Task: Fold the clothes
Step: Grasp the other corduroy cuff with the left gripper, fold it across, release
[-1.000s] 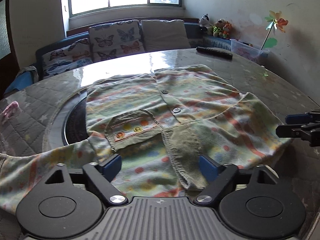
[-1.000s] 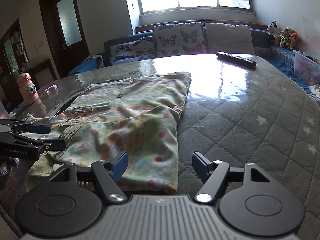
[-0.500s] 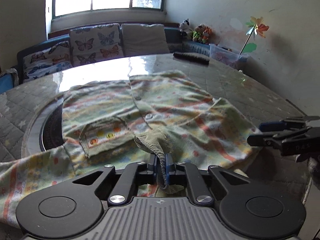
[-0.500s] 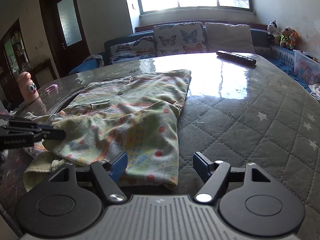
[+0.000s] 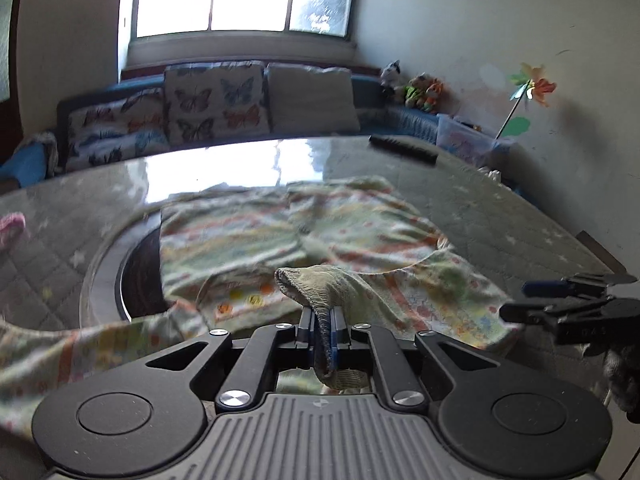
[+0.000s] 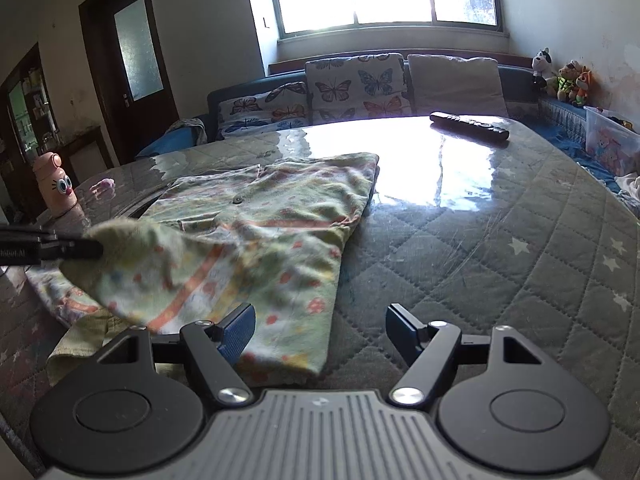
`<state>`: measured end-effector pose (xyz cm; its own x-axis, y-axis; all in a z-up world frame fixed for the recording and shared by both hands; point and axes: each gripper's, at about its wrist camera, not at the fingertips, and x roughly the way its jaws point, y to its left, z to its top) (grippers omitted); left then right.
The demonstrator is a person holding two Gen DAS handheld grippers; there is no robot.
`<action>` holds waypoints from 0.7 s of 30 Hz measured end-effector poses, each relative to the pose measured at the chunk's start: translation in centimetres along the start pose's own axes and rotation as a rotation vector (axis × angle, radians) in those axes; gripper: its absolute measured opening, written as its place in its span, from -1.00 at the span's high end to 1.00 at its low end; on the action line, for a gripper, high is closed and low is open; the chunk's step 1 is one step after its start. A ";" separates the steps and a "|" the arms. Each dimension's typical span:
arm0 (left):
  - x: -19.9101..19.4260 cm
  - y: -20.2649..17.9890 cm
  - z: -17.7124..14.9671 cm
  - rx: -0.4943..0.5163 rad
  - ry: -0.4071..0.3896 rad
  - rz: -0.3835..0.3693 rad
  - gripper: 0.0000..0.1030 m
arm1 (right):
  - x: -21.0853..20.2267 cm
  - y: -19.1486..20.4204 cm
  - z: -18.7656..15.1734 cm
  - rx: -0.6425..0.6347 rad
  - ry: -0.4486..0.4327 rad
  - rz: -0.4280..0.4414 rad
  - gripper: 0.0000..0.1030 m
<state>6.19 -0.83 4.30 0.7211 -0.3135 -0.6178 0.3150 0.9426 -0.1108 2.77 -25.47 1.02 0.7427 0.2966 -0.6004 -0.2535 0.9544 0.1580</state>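
A child's green cardigan [image 5: 352, 224] with coloured stripes and dots lies spread on the quilted table; it also shows in the right wrist view [image 6: 272, 232]. My left gripper [image 5: 322, 320] is shut on the ribbed cuff of a sleeve [image 5: 320, 284] and holds it lifted above the garment. It appears from the side in the right wrist view [image 6: 80, 248], with the sleeve hanging from it. My right gripper [image 6: 320, 328] is open and empty, low over the table at the garment's near right edge. It appears at the right of the left wrist view [image 5: 520, 304].
A black remote [image 6: 468, 126] lies at the far side of the table [image 6: 500, 248]. A pink bottle with eyes [image 6: 56, 184] stands at the far left. A dark round inset [image 5: 140, 268] lies left of the garment. A sofa with butterfly cushions [image 6: 352, 88] is behind.
My left gripper closed on the sleeve cuff and has lifted it up off the garment. My right gripper stayed open and barely moved.
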 end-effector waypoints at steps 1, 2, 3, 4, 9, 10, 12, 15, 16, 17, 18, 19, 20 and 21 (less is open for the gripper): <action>0.2 0.0 -0.2 0.002 0.007 0.005 0.81 | 0.2 0.1 0.3 -0.004 -0.005 -0.006 -0.43; 0.3 0.0 -0.3 0.004 0.012 0.010 0.78 | 0.4 0.1 0.6 -0.009 -0.010 -0.012 -0.43; 0.4 0.0 -0.4 0.006 0.014 0.016 0.78 | 0.6 0.2 0.9 -0.013 -0.015 -0.019 -0.42; 0.5 0.1 -0.4 0.006 0.017 0.021 0.78 | 0.7 0.3 1.2 -0.017 -0.020 -0.025 -0.38; 0.6 0.4 -0.7 0.017 0.024 0.070 0.21 | 1.9 1.1 3.1 -0.040 -0.060 -0.009 -0.24; 0.5 0.5 -0.7 0.018 0.024 0.082 0.12 | 2.3 1.4 3.4 -0.049 -0.057 0.002 -0.17; 0.5 0.8 -0.8 0.016 0.023 0.105 0.01 | 3.1 2.0 3.8 -0.068 -0.050 0.024 -0.14; 0.4 1.2 -0.7 0.003 0.018 0.122 0.00 | 4.4 2.7 4.3 -0.090 -0.034 0.050 0.03; 0.4 1.2 -0.7 0.003 0.014 0.123 0.01 | 4.8 2.9 4.3 -0.092 -0.024 0.053 0.08; 0.5 1.1 -0.6 0.005 0.010 0.123 0.03 | 5.3 2.9 4.3 -0.094 -0.011 0.054 0.11; 0.6 1.1 -0.6 0.007 0.010 0.123 0.03 | 5.8 2.9 4.3 -0.095 0.002 0.048 0.16; 0.9 1.0 -0.6 0.010 0.011 0.125 0.03 | 6.3 2.9 4.2 -0.095 0.014 0.042 0.20; 1.1 0.9 -0.6 0.012 0.012 0.126 0.06 | 6.9 2.9 4.1 -0.095 0.027 0.036 0.21; 1.3 0.8 -0.6 0.014 0.014 0.127 0.12 | 7.2 2.8 3.9 -0.090 0.034 0.031 0.24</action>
<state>7.05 -0.41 2.91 0.7474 -0.1897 -0.6367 0.2300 0.9730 -0.0198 9.84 -20.55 0.14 0.7122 0.3234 -0.6230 -0.3323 0.9371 0.1066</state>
